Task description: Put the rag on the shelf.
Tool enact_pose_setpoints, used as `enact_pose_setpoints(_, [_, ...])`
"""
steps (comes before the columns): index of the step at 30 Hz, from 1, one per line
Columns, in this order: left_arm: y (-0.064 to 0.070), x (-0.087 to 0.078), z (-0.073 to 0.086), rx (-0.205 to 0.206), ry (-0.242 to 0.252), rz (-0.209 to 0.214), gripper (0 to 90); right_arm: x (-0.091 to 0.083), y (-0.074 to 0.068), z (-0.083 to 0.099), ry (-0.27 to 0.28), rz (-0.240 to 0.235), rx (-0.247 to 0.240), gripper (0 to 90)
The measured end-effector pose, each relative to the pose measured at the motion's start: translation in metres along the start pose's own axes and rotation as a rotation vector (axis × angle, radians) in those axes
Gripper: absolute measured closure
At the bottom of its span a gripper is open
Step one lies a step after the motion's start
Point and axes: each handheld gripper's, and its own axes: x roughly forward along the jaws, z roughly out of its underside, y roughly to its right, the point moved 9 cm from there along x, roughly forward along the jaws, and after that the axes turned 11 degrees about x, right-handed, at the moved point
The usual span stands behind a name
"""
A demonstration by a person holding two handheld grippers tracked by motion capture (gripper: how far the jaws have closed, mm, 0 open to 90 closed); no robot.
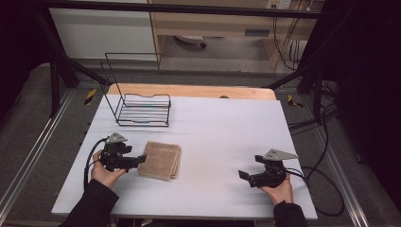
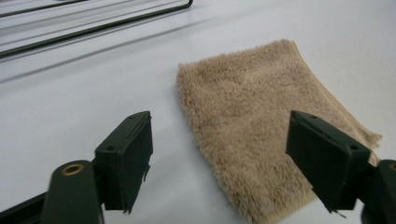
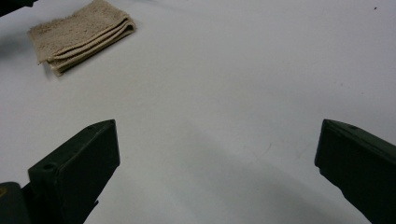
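Black jaws of the left gripper (image 2: 219,158) rise from the bottom of the left gripper view, spread wide, with the near corner of the folded towel (image 2: 261,135) lying between them. Nothing is pinched yet. The step in hand appears to be the pickup of this towel.

Procedure, as judged from the present layout:
1. Lower the left gripper until one jaw can slide under the near edge; the cloth lies flat on the white table (image 1: 222,137).
2. Close across all folded layers together, otherwise the stack may unfold when lifted.
3. Lift straight up before any travel toward the wire rack (image 1: 142,109) in the upper left of the high view.

The right gripper (image 1: 249,178) rests at the lower right of the high view, jaws likewise spread, holding nothing, well apart from the towel.

Towel description: beige terry cloth with a short fuzzy pile, folded into a rectangle. The right gripper view, upper left, shows several stacked layers along its open edge. In the high view it sits lower left of centre, just beside the left gripper. The material will likely be soft and limp.
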Motion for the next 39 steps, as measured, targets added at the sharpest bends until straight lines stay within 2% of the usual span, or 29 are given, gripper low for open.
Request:
enact_pose_setpoints(6, [-0.006, 0.013, -0.009, -0.008, -0.001, -0.001, 15.2, 0.0, 0.0, 0.0, -0.001, 0.0, 0.0, 0.6])
enact_pose_setpoints(11, [-0.012, 0.023, -0.014, 0.0, -0.001, -0.031, 12.2, 0.0, 0.0, 0.0, -0.001, -0.001, 0.0, 0.6])
enact_pose_setpoints(17, [-0.022, 0.034, -0.014, -0.021, -0.005, -0.044, 14.0, 0.0, 0.0, 0.0, -0.003, 0.0, -0.001, 0.6])
enact_pose_setpoints(20, [-0.026, 0.04, -0.013, -0.04, -0.006, -0.044, 19.5, 0.0, 0.0, 0.001, -0.005, 0.0, 0.001, 0.6])
enact_pose_setpoints(21, [-0.027, 0.042, -0.013, -0.043, -0.007, -0.046, 23.9, 0.001, 0.0, 0.001, -0.006, 0.0, 0.0, 0.6])
enact_pose_setpoints(22, [-0.028, 0.045, -0.012, -0.047, -0.01, -0.045, 23.9, 0.001, 0.0, 0.001, -0.007, 0.0, -0.001, 0.6])
enact_pose_setpoints(27, [-0.028, 0.055, -0.009, -0.063, -0.026, -0.02, 37.0, 0.002, -0.001, 0.002, -0.011, 0.0, 0.003, 0.6])
enact_pose_setpoints(32, [-0.028, 0.06, -0.009, -0.088, -0.013, 0.001, 52.8, 0.003, -0.001, 0.002, -0.013, -0.001, 0.001, 0.7])
enact_pose_setpoints(39, [-0.026, 0.064, -0.008, -0.124, -0.016, 0.034, 67.4, 0.003, -0.001, 0.001, -0.012, -0.002, 0.008, 0.7])
